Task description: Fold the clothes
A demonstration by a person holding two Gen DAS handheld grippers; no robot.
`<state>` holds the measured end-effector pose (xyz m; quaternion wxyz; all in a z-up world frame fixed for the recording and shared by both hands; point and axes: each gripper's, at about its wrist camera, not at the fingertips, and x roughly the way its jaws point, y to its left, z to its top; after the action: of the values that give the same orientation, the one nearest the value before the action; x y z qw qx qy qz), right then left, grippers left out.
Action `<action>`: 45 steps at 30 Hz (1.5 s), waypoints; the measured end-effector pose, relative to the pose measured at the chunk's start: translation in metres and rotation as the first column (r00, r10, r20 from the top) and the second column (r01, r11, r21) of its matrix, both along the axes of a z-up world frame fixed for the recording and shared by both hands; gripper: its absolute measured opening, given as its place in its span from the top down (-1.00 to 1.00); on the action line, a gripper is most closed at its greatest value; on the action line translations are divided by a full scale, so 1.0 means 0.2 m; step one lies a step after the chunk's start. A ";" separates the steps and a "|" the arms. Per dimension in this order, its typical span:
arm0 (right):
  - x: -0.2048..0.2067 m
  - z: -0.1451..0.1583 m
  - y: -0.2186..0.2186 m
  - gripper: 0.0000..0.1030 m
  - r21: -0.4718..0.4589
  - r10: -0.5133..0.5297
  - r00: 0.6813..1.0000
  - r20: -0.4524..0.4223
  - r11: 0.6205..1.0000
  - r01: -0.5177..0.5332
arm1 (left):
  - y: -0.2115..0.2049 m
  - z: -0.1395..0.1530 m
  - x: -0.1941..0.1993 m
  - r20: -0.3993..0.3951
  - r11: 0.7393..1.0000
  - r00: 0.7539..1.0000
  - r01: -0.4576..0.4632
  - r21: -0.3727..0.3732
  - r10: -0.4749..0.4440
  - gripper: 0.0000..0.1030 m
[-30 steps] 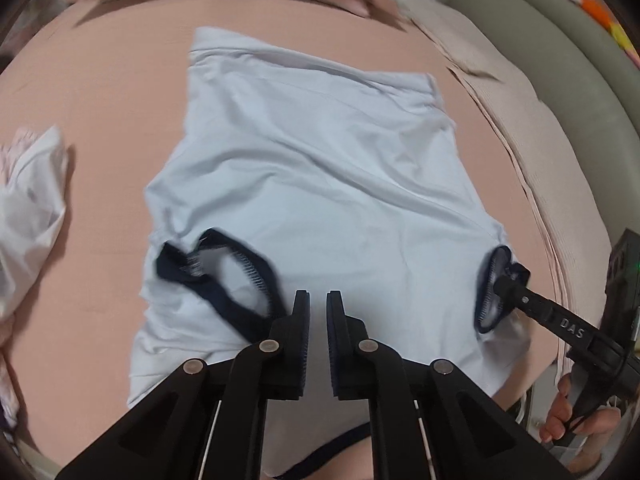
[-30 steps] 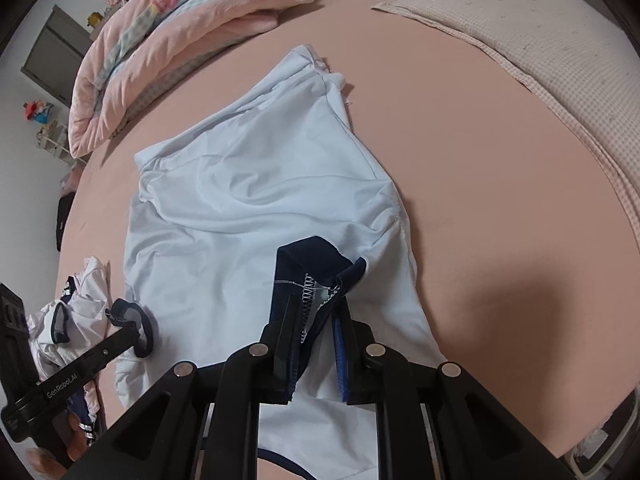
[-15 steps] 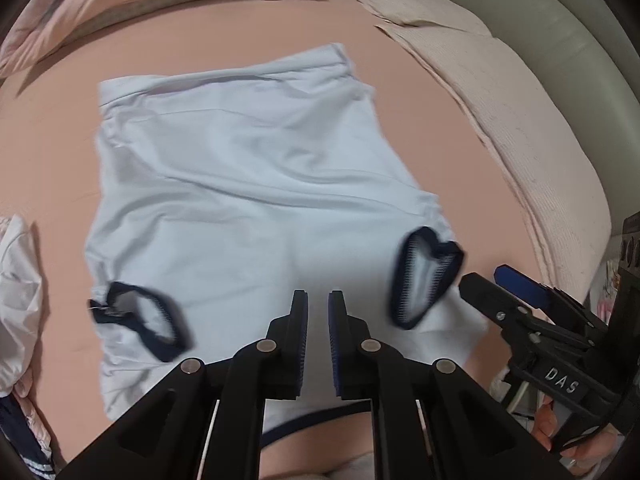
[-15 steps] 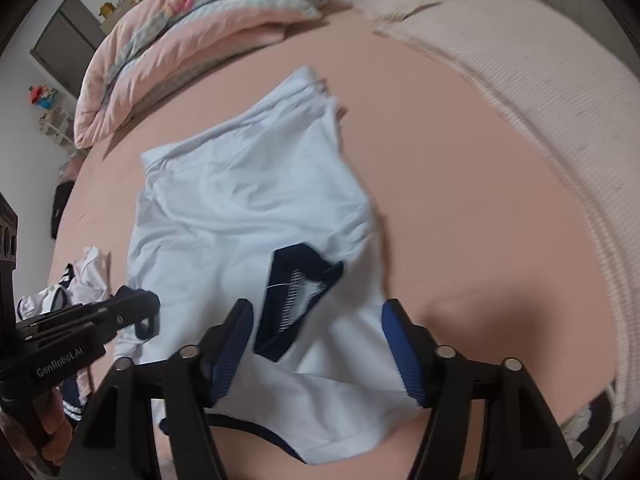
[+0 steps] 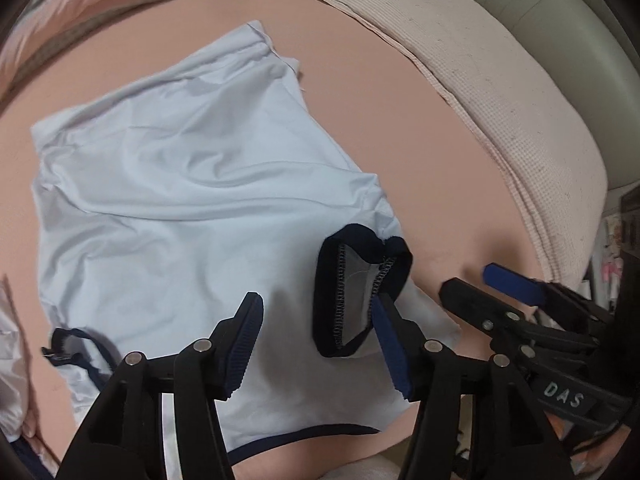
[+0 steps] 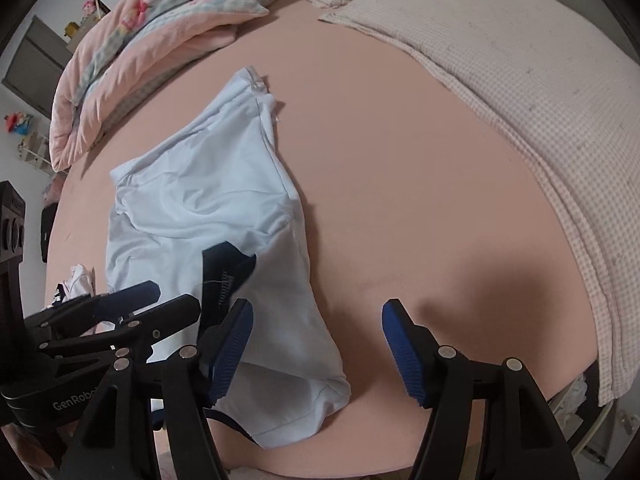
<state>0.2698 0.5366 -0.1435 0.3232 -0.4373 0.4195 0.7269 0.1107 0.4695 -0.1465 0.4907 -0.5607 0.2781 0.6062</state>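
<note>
While both sleeves are lying turned in over the body of the pale blue shirt (image 5: 180,216), we are reading this as the sleeve stage of the fold. The shirt is lying flat on the pink bed sheet (image 6: 420,200), hem toward the far pillows, navy-trimmed neckline at the near edge. The right sleeve cuff (image 5: 360,292) is resting on the shirt's right side, its navy band gaping open; the left sleeve cuff (image 5: 76,346) is sitting folded in at the near left edge.

We are holding the left gripper (image 5: 320,340) over the near part of the shirt, jaws spread and gripping nothing, the inner tip just in front of the right cuff. We are keeping the right gripper (image 6: 316,340) spread too, empty, straddling the shirt's right edge and the bare sheet.

Judgement: the sleeves are looking placed, so a lengthwise or crosswise fold of the body is probably coming up. That is calling for a two-point pinch on one edge, lifted evenly so the loose cuffs are not sliding out. Wrinkles across the middle are needing care. A second white garment (image 6: 78,280) is waiting at far left.
</note>
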 end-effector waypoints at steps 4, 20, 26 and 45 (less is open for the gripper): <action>-0.01 -0.02 0.04 -0.29 -0.041 0.001 1.000 -0.030 0.999 -0.003 | -0.02 -0.04 -0.01 0.011 1.000 1.000 -0.002 0.008 0.002 -0.05; -0.35 -0.08 0.04 -0.29 0.010 0.310 0.941 0.133 0.949 -0.314 | -0.02 -0.15 0.01 0.129 0.999 0.992 -0.007 0.042 0.001 0.51; -0.43 -0.12 0.05 -0.29 0.023 0.369 0.903 0.221 0.923 -0.383 | 0.00 -0.20 0.00 0.143 0.999 0.989 -0.032 0.006 0.031 0.73; -0.39 -0.15 0.07 -0.29 0.075 0.430 0.836 0.341 0.874 -0.480 | -0.01 -0.19 -0.03 0.144 0.997 0.987 -0.076 0.021 0.072 0.78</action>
<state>0.1918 0.5501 -0.1729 0.2366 -0.6074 0.1878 0.7347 0.1046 0.4668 -0.1847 0.4939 -0.6062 0.2133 0.5857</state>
